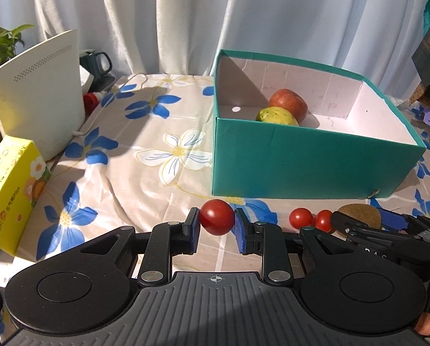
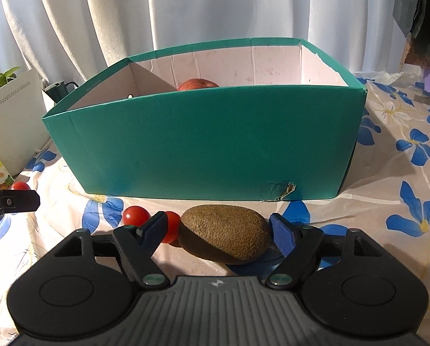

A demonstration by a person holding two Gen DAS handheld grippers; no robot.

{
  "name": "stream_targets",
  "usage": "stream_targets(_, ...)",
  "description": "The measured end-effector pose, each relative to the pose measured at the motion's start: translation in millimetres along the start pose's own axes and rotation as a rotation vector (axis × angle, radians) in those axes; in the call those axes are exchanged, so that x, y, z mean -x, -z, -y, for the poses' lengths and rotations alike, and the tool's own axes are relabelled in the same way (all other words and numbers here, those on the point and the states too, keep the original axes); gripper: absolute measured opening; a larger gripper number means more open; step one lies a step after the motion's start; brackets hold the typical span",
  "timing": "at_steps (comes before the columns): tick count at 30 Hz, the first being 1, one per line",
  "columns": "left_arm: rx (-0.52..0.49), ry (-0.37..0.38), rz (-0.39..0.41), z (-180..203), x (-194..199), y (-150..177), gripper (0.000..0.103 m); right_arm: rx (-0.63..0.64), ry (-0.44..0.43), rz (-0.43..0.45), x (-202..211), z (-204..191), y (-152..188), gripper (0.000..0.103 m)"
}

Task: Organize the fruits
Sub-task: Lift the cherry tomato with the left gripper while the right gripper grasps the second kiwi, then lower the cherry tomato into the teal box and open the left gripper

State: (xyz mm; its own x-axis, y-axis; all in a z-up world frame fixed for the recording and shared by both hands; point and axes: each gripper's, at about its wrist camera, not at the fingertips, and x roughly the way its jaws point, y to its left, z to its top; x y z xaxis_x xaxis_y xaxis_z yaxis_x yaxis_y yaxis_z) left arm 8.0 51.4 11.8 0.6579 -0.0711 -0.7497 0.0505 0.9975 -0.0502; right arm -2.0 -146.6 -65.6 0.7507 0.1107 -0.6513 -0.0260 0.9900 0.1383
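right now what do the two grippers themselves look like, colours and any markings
Both are alike: the left gripper and right gripper have a black body with two round discs, a grey ribbed centre plate bearing a small crosshair mark, silver pivot bolts, black linkage arms and blue pads on the fingers. No cables or sleeves can be made out.
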Motion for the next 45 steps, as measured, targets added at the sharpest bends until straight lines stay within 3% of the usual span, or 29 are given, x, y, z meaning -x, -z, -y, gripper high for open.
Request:
stream_targets(5, -0.006, 0.006, 0.000, 1.1, -1.4, -2.1, 0.028, -0.006, -0.001, 0.004, 0.9, 4.3, -0.6, 0.069)
stream_targets(13, -0.011, 0.008, -0.006, 2.9, -3.1, -3.4, 0.028, 0.016, 0.002, 0.006, -1.8, 4.4, -2.2, 0.069)
stream_targets(31, -0.030, 0.018, -0.002, 6.5, 0.0, -5.9, 0.029, -0.068, -0.078, -0.052, -5.2, 18.6, -2.0, 0.071)
stream_targets(36, -0.044, 0.015, 0.006, 10.0, 2.8, -7.9, 0.029, -0.075, -0.086, -0.051, -3.5, 20.0, -1.9, 0.066)
stream_targets(40, -0.064, 0.008, 0.038, 16.2, 9.7, -15.2, 0.029, -0.055, -0.011, -0.006, 12.0, 19.7, -3.7, 0.066)
stream_targets(45, -0.080, -0.015, 0.089, 27.1, 17.7, -34.3, 0.029, -0.022, 0.007, 0.110, 51.8, 20.7, -17.5, 0.066)
